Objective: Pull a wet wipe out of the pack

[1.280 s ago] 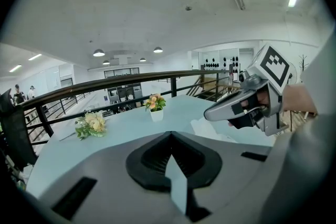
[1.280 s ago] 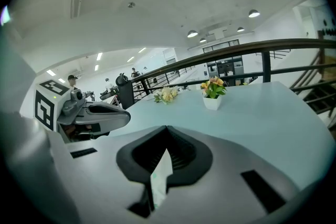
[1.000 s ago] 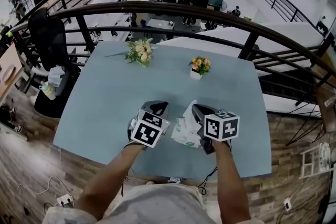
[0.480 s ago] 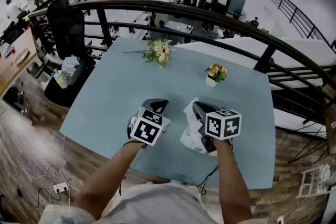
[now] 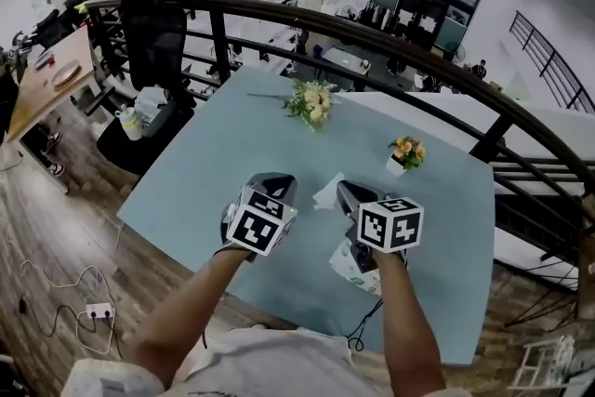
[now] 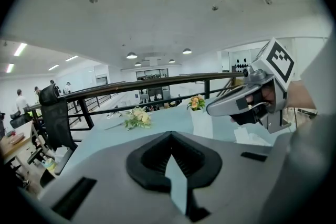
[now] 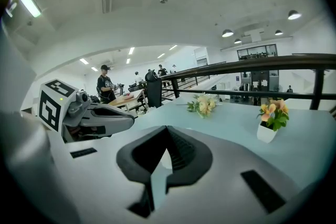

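Head view: both tools are over the near half of the pale blue tabletop (image 5: 214,163), side by side, held at arm's length. The left tool (image 5: 276,185) is pressed together with nothing in it. The right tool (image 5: 343,191) is pressed together on a corner of the wet wipe (image 5: 327,194), whose white sheet sticks out at its tip towards the left tool. The pack (image 5: 350,261) sits under the rear of the right tool, close to the hand and largely covered by it. Whether the wipe is clear of the pack cannot be told. A bouquet (image 5: 311,100) lies well ahead of the left tool. A small flower pot (image 5: 405,155) stands ahead of the right tool, to its right. A black chair (image 5: 153,33) and a dark railing (image 5: 390,37) are beyond the tabletop.

Left gripper view: the jaws meet at their tips, with only a sliver of tabletop showing below them. To the right is the right tool (image 6: 210,109), and the wipe (image 6: 202,123) hangs down from its tip.

Right gripper view: the jaws are together, with a pale strip between them. The left tool (image 7: 130,124) lies to the left, shut. The bouquet (image 7: 203,105) is ahead and the flower pot (image 7: 270,122) is ahead to the right.
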The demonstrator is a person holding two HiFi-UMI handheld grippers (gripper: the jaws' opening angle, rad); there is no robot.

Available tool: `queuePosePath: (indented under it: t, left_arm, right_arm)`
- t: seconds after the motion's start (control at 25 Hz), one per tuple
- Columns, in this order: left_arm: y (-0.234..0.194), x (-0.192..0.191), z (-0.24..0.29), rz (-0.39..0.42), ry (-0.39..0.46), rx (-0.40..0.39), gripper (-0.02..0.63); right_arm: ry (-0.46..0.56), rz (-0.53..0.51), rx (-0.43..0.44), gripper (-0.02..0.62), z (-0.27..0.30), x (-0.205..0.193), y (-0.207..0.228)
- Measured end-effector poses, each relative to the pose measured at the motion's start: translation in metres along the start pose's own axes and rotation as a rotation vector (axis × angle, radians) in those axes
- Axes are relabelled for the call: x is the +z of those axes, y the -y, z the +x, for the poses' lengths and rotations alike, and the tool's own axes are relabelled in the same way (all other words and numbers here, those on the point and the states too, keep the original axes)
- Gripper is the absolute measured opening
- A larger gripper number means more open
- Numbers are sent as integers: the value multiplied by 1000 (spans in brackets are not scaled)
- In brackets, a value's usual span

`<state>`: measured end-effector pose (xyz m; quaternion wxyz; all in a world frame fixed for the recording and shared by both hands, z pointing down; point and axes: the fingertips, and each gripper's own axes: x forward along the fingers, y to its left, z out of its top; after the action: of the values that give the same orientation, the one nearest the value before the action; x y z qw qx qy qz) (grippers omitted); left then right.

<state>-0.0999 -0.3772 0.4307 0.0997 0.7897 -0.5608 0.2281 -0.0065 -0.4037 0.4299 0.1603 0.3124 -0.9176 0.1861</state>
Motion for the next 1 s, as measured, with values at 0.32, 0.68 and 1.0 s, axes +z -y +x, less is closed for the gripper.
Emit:
queuePosePath:
  t: [0.32,0.68,1.0]
  left_arm:
    - [-32,-11,-19,-54,2,92,-6]
    - [-64,-23,-47,-133,19,206,-6]
    - [-82,-25,-68,-141,44,273,-6]
  right_arm:
    - [19,-65,52,4,24,13,-26]
    - [55,-139,110,4,43,25,-58]
    - [112,-206,117,5,50,37,-76]
